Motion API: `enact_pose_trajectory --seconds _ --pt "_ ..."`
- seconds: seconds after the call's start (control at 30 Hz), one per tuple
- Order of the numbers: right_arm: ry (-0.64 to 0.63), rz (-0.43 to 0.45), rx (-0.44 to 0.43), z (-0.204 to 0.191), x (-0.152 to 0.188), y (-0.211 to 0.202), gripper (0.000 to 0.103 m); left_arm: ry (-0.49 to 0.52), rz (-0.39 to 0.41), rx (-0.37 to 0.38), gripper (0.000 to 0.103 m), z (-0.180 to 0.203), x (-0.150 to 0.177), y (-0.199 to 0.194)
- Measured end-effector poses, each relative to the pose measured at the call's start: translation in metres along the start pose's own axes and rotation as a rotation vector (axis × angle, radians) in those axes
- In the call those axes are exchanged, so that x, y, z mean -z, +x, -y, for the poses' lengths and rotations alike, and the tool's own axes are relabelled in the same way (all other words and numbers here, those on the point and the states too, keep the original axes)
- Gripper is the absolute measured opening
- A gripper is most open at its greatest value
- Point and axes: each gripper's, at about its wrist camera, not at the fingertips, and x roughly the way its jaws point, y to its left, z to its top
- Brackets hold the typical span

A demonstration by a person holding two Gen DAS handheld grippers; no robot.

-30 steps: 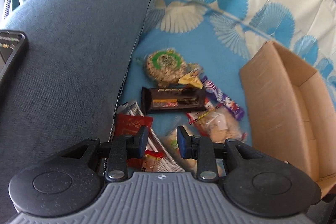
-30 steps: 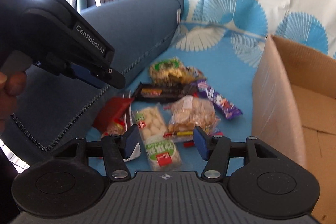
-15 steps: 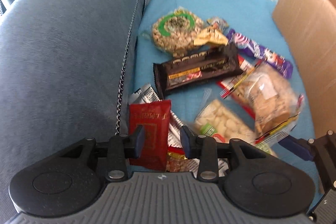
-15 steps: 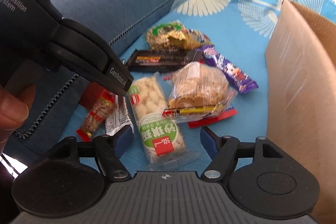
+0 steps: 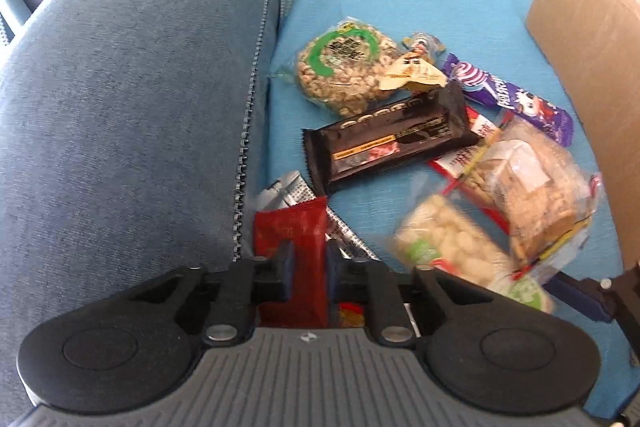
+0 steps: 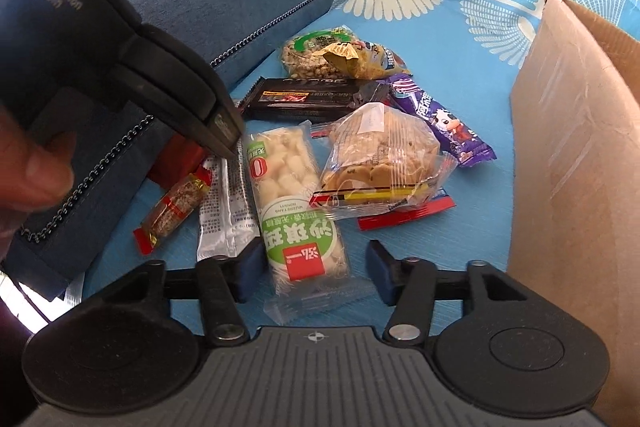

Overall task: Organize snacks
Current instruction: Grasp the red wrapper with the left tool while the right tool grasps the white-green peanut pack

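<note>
Several snack packets lie on a blue patterned sofa cover. My left gripper (image 5: 309,269) has its jaws around a red packet (image 5: 292,227) next to the sofa arm; whether the pads grip it I cannot tell. My right gripper (image 6: 314,269) is open, its fingers either side of a green-and-white rice puff bar (image 6: 296,203). Beyond lie a black bar (image 5: 388,139), a round green-labelled nut cake (image 5: 344,67), a purple bar (image 5: 508,99), a clear bag of biscuits (image 6: 380,155), a silver sachet (image 6: 224,211) and a small red-ended sweet (image 6: 172,207).
An open cardboard box (image 6: 576,131) stands at the right, its near wall beside the snacks. The blue sofa arm (image 5: 132,87) rises at the left. The left gripper's body (image 6: 120,39) and the hand holding it fill the right wrist view's upper left.
Both grippers have moved down and forward to the snacks. The left jaws have narrowed around the red packet. The right jaws have widened and now straddle the rice puff bar.
</note>
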Motion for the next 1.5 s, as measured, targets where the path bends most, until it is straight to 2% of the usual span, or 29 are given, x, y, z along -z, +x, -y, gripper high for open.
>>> enact_pose_trajectory --seconds 0.07,0.17,0.27,0.4,0.53,0.63,0.7,0.8,0.9,1.03,1.07,1.1,1.13,1.2,1.33,1.43,1.5 --pt "-0.011 0.004 -0.011 0.000 0.002 -0.003 0.043 0.005 0.010 -0.004 0.010 -0.001 0.001 -0.002" --pt "-0.033 0.020 -0.010 -0.001 0.004 -0.010 0.039 -0.012 0.048 -0.005 0.005 -0.006 0.003 -0.010" --pt "-0.041 0.027 -0.012 0.001 0.007 -0.019 0.039 -0.055 0.115 0.038 0.003 -0.014 0.004 -0.025" --pt "-0.052 0.030 -0.005 0.002 0.009 -0.031 0.039 -0.117 0.198 0.154 0.002 -0.025 0.006 -0.044" --pt "-0.067 0.021 -0.013 0.003 0.014 -0.040 0.039 -0.180 0.253 0.312 0.002 -0.034 0.006 -0.058" --pt "-0.096 0.011 -0.017 0.000 0.018 -0.044 0.039 -0.224 0.241 0.425 0.002 -0.036 0.005 -0.060" --pt "-0.104 -0.004 -0.027 -0.001 0.019 -0.044 0.039 -0.260 0.191 0.495 0.002 -0.038 0.004 -0.054" --pt "-0.114 -0.011 -0.040 -0.002 0.021 -0.045 0.039 -0.299 0.112 0.485 0.003 -0.038 0.004 -0.045" --pt "-0.092 0.001 -0.052 -0.001 0.019 -0.045 0.039 -0.349 0.040 0.425 0.005 -0.043 0.004 -0.033" --pt "-0.071 -0.003 -0.059 0.003 0.017 -0.041 0.040 -0.351 0.018 0.379 0.007 -0.045 0.004 -0.024" --pt "-0.069 -0.005 -0.058 0.003 0.017 -0.040 0.041 -0.345 0.016 0.376 0.011 -0.043 0.004 -0.024" --pt "-0.066 -0.008 -0.058 0.003 0.017 -0.038 0.042 -0.337 0.013 0.373 0.019 -0.041 0.003 -0.024" --pt "-0.063 -0.011 -0.057 0.003 0.016 -0.036 0.045 -0.329 0.012 0.368 0.031 -0.039 0.003 -0.024" --pt "-0.058 -0.015 -0.054 0.003 0.015 -0.033 0.047 -0.312 0.015 0.347 0.046 -0.036 0.001 -0.021" --pt "-0.045 -0.020 -0.048 0.003 0.014 -0.028 0.053 -0.281 0.005 0.316 0.055 -0.031 0.000 -0.018" --pt "-0.038 -0.022 -0.040 0.003 0.013 -0.026 0.054 -0.243 -0.003 0.291 0.064 -0.018 -0.003 -0.016" --pt "-0.033 -0.025 -0.035 0.003 0.013 -0.024 0.054 -0.212 -0.012 0.269 0.067 -0.009 -0.006 -0.014"
